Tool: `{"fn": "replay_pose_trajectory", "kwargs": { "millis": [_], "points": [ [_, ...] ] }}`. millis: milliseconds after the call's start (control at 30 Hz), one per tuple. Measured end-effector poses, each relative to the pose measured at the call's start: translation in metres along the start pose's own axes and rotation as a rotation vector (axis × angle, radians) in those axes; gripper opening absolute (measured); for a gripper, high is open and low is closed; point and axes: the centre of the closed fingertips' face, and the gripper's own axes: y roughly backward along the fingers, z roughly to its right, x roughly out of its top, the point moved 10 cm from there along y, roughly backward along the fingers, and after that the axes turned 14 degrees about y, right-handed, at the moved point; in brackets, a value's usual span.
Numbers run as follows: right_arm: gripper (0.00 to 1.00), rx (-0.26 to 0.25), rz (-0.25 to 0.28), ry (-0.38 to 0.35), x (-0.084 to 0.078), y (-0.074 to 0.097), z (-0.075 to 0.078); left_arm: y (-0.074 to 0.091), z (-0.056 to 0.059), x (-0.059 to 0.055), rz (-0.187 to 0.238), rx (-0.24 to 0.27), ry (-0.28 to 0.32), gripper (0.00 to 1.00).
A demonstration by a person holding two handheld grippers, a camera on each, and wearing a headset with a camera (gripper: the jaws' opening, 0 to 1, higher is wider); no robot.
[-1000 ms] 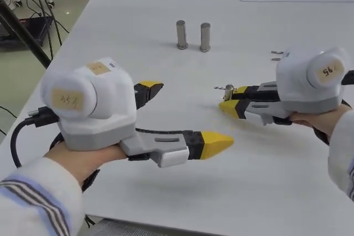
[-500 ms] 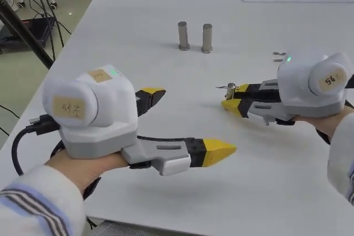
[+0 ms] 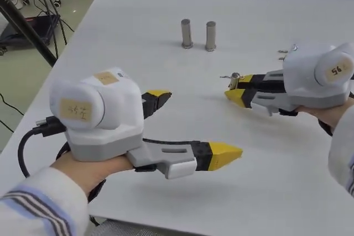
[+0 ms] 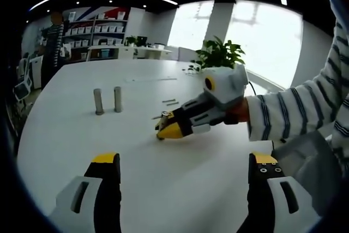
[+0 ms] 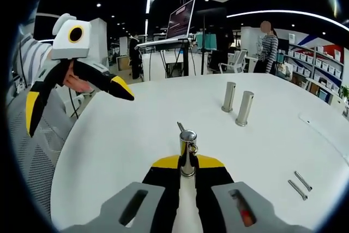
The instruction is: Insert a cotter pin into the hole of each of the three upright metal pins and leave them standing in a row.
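The short silver metal pin (image 5: 187,148), with a thin wire cotter pin (image 5: 180,127) apparently through its hole, is clenched in the right tongs (image 5: 187,163) low over the white tabletop (image 3: 138,42). I'd guess it is about to be stood beside the two bare silver pins (image 3: 187,33) upright farther off. Two loose cotter pins (image 5: 300,185) lie nearby. The left tongs (image 3: 196,124) hover released and idle. Behind are office shelves and a potted plant (image 4: 218,55).

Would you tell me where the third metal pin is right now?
The third metal pin is clamped at the tips of the right gripper, on the right of the head view, nearer the person than the two upright pins.
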Motion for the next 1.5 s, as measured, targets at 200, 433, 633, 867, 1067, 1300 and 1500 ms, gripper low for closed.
{"fn": "replay_pose_trajectory", "kwargs": {
  "millis": [200,433,633,867,1067,1300,1500],
  "points": [
    [0.04,0.01,-0.005,-0.003,-0.004,-0.001,0.001,-0.003,0.002,-0.001,-0.015,-0.006,-0.004,0.97],
    [0.04,0.025,0.016,-0.001,-0.005,-0.001,0.001,-0.006,0.003,0.002,-0.022,-0.005,-0.003,0.96],
    [0.04,0.031,0.025,-0.008,-0.004,0.0,0.001,-0.008,0.004,0.004,-0.026,-0.007,-0.007,0.96],
    [0.05,0.034,0.036,-0.031,-0.003,0.001,0.0,-0.009,0.006,0.003,-0.031,-0.013,-0.001,0.95],
    [0.08,0.024,0.017,-0.08,-0.002,0.001,-0.003,-0.007,0.006,0.003,-0.026,-0.011,0.004,0.95],
    [0.17,0.008,0.019,-0.09,0.005,0.014,-0.009,-0.004,0.005,0.005,0.0,-0.008,0.003,0.95],
    [0.32,-0.003,0.04,-0.121,0.016,0.041,-0.012,0.002,0.007,0.01,0.035,-0.008,0.0,0.95]
  ]
}}
